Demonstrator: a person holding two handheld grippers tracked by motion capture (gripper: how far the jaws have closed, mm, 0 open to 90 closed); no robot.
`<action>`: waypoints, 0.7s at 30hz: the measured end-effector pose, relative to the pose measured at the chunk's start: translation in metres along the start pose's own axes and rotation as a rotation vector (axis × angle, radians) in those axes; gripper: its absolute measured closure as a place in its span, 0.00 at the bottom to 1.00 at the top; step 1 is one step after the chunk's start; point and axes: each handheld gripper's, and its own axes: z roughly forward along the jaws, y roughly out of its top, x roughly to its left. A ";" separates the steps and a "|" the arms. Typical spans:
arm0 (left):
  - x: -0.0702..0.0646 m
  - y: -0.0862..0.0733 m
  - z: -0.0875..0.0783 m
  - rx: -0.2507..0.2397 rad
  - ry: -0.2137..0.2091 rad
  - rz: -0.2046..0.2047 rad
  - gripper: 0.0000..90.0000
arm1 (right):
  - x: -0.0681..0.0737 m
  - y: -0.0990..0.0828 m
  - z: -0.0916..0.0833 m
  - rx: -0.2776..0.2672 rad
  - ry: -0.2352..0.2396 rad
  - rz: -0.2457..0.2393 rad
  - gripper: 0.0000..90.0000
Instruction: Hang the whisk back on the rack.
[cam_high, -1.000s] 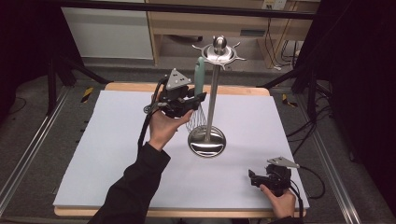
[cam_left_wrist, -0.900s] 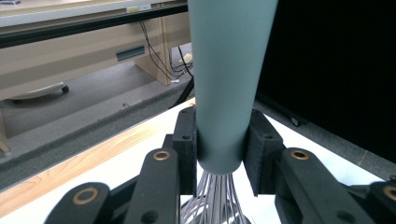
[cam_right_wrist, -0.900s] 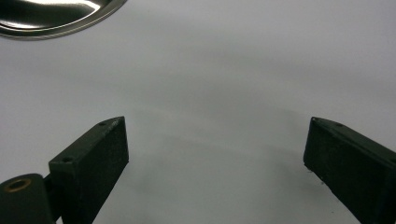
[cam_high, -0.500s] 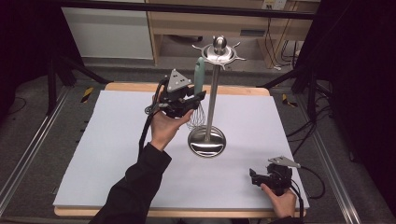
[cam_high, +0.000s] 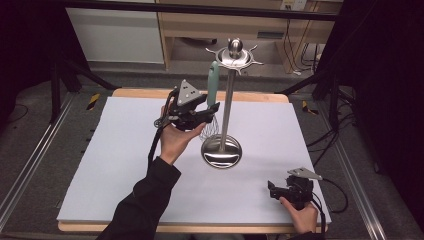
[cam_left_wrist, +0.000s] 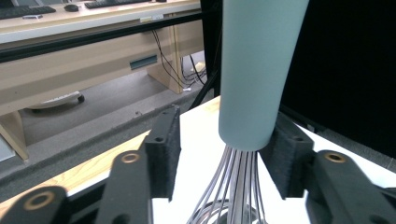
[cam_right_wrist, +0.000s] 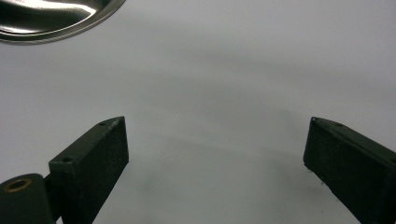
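Note:
A whisk with a pale green handle (cam_high: 213, 82) (cam_left_wrist: 254, 70) hangs by its top from the crown of a steel utensil stand (cam_high: 227, 100). Its wire head (cam_high: 210, 129) points down beside the pole. My left gripper (cam_high: 212, 111) (cam_left_wrist: 224, 144) is held up at the lower end of the handle, and its jaws have just been opening. The handle stands between the pads; a clear gap shows on one side. My right gripper (cam_high: 272, 190) (cam_right_wrist: 215, 149) rests near the front right of the table, open, with bare white surface between its jaws.
The stand's round steel base (cam_high: 221, 152) (cam_right_wrist: 51, 18) sits mid-table on a white mat (cam_high: 110, 165). Other hook arms (cam_high: 252, 61) stick out of the crown. Cables trail from both grippers, and a wooden table edge (cam_high: 150, 92) runs along the back.
The left gripper's jaws have spread apart around the whisk handle, which they gripped before. The left hand has barely shifted, and the right gripper has kept still.

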 end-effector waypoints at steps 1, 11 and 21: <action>0.000 0.000 0.000 0.000 0.000 0.000 0.53 | 0.000 0.000 0.000 0.000 0.000 0.000 0.08; 0.013 -0.022 -0.027 -0.021 -0.036 -0.017 0.39 | -0.006 -0.002 -0.001 0.003 -0.015 0.021 0.08; 0.020 -0.045 -0.044 0.009 -0.024 -0.025 0.37 | -0.007 -0.003 -0.004 -0.007 -0.012 0.025 0.08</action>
